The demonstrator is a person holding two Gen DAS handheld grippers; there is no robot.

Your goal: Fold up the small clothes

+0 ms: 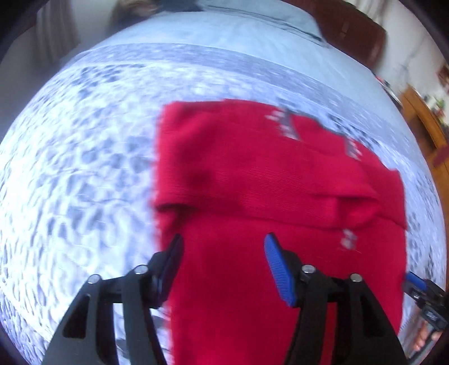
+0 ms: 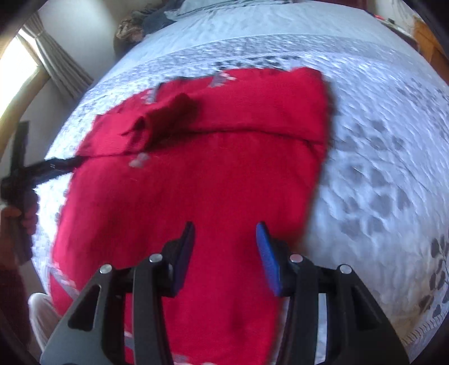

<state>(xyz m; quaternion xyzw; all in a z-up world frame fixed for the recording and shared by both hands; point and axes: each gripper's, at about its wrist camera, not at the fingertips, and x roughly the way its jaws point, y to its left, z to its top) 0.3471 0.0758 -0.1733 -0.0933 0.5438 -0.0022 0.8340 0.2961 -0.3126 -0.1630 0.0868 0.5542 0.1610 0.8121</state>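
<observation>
A red knitted garment [image 1: 266, 179] lies flat on the bed, its far part folded back toward me, with a sleeve [image 2: 165, 112] lying across the fold. Small white and grey marks dot its edges. My left gripper [image 1: 223, 247] hovers over the near left part of the garment, jaws apart, nothing between the blue pads [image 1: 277, 269]. My right gripper [image 2: 226, 233] hangs over the near right part of the garment [image 2: 196, 182], jaws also apart and empty. The left gripper [image 2: 56, 165] shows at the garment's left edge in the right wrist view, held by a hand.
The bed's quilt [image 1: 84, 168] is white with a grey leaf pattern and spreads wide on both sides of the garment. A pile of dark clothes [image 2: 146, 22] lies at the far corner. A curtain and window [image 2: 42, 64] stand left; wooden furniture [image 1: 421, 118] stands right.
</observation>
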